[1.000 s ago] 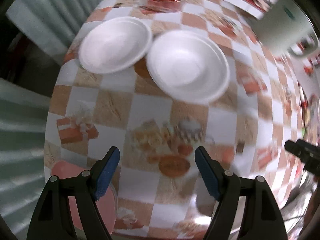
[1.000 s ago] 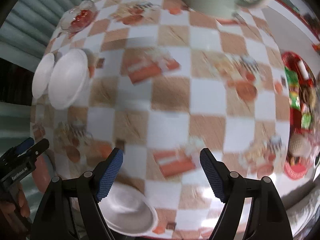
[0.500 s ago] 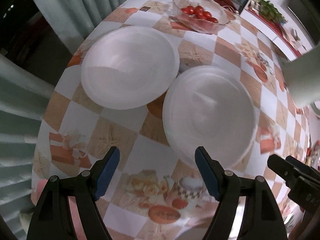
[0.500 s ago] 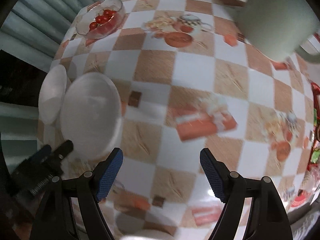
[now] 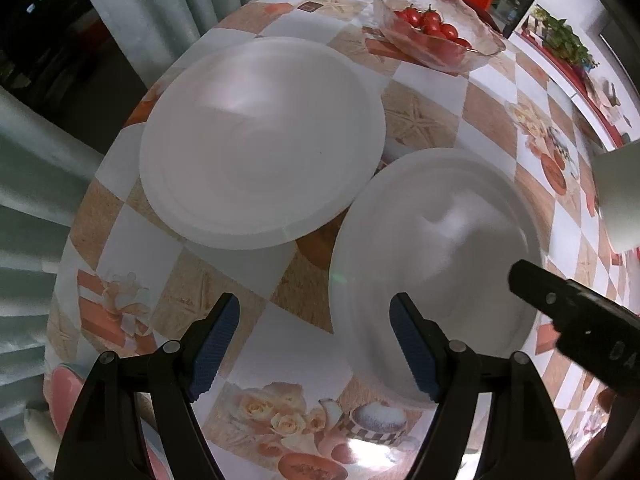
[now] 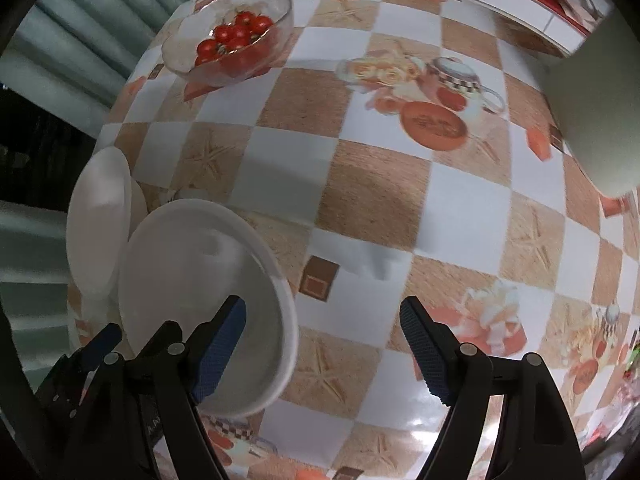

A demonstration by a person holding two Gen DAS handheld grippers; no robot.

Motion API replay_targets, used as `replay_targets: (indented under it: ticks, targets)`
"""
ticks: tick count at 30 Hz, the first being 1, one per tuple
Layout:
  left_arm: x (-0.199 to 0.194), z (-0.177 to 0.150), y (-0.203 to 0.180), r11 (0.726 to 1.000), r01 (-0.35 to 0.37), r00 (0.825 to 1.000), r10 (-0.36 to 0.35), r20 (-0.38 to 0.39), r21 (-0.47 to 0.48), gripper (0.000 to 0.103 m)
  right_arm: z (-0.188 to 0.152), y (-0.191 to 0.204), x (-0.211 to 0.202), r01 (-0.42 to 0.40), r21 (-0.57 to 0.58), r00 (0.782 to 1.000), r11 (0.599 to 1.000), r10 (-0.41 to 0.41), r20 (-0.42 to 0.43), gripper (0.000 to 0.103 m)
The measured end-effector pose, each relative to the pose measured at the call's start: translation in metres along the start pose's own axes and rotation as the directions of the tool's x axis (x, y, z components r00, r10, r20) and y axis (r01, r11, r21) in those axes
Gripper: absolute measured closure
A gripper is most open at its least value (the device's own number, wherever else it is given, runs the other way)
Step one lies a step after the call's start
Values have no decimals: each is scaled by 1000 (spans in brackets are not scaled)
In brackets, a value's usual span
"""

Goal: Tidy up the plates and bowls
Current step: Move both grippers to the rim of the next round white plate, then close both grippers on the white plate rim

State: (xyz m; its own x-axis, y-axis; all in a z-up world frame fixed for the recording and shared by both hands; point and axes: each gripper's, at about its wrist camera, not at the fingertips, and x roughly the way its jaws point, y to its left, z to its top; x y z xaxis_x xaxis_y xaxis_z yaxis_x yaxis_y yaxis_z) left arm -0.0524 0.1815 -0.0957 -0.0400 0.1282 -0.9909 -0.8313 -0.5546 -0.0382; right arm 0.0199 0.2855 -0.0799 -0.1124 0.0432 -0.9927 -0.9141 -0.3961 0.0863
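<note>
Two white bowls sit side by side on the checkered tablecloth. The far bowl lies near the table's left edge. The near bowl is right beside it. My left gripper hangs open above the cloth, its right fingertip over the near bowl's left rim. My right gripper is open too, its left fingertip over that bowl's right rim. Nothing is held. Each gripper shows as a black shape at the edge of the other's view.
A glass bowl of cherry tomatoes stands at the far end. A large pale mug rises at the right. The table edge and a grey curtain run along the left.
Both grippers have come down and closer to the two white bowls, which now look much larger. The right gripper has slid left across the table to the near bowl. Jaws unchanged.
</note>
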Motion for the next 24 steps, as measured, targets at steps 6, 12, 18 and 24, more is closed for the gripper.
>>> replay_targets:
  ticks: [6, 12, 18, 24]
  targets:
    - [10, 7, 1, 999, -17, 1000, 16, -8, -34, 23, 9, 16, 14, 6, -40, 1000, 999, -6, -7, 24]
    - [18, 11, 2, 999, -11, 1000, 11, -14, -46, 32, 12, 26, 27, 13, -63, 1000, 998, -14, -21, 67]
    - [17, 13, -10, 999, 38, 999, -38, 2, 21, 69, 9, 27, 33, -51, -63, 998, 997, 48, -44, 86]
    - [18, 13, -20, 994, 54, 999, -54, -1, 100, 76, -8, 10, 34, -66, -46, 995, 997, 62, -72, 86]
